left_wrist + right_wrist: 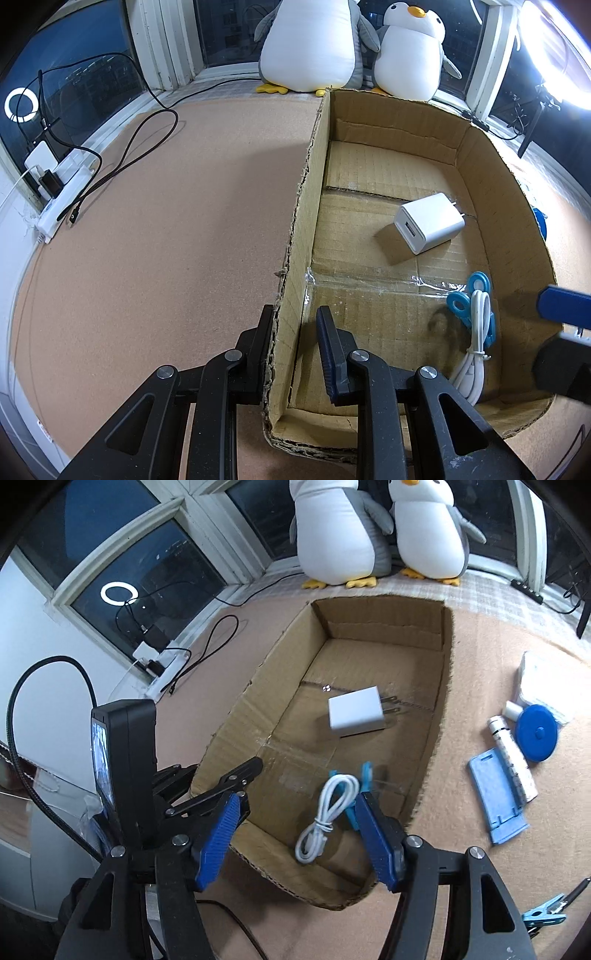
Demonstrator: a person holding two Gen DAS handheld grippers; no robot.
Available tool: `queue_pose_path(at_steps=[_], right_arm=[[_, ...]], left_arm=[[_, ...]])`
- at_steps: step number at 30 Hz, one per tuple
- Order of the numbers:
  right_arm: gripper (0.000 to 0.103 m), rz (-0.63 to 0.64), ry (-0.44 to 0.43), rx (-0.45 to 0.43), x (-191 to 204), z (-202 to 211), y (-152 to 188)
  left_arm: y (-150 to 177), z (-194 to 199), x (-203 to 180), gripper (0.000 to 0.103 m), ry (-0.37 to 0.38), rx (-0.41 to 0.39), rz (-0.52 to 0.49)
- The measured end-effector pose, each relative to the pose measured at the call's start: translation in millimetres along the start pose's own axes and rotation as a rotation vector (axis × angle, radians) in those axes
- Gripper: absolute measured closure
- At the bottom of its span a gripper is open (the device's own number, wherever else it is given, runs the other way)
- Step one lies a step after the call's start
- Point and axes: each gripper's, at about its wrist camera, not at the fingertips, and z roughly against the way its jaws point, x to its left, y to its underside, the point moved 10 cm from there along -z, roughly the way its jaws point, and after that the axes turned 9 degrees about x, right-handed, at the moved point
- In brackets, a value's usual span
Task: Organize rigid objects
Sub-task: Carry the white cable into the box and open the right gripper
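An open cardboard box point(480, 177) point(441, 709) sits on the tan mat. My left gripper point(295, 332) is shut on its left wall, one finger outside and one inside. In the box lie a white charger point(428, 223) point(356, 712), a coiled white cable point(476, 339) point(325, 819) and blue clips point(469, 299) point(360, 786). My right gripper point(297, 843) hangs open over the box's near end, with the cable below the gap and neither pad touching it. Its blue pad point(561, 304) shows at the right edge of the left wrist view.
Right of the box lie a round blue tape measure point(535, 733), a white cylinder point(513, 760), a light-blue stand point(498, 797), a white pack point(539, 679) and another blue clip point(543, 917). Two plush penguins point(317, 44) stand behind. A power strip point(62, 195) with black cables lies far left.
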Motion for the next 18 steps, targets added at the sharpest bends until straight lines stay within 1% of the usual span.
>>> queue_pose_path(at_steps=[11,14,16,18], right_arm=[[0.041,-0.055,0.025,-0.049,-22,24,-3],[0.041,-0.105,0.051,-0.083,-40,36,-6],[0.041,-0.159,0.068,-0.105,-58,44,-8],[0.041,-0.231,0.107,-0.121,-84,51,-9]], left_arm=[[0,0,0,0.08,0.0,-0.001,0.0],[0,0,0,0.08,0.0,-0.001,0.0],[0,0,0,0.08,0.001,-0.002,0.0],[0,0,0,0.08,0.001,-0.002,0.001]])
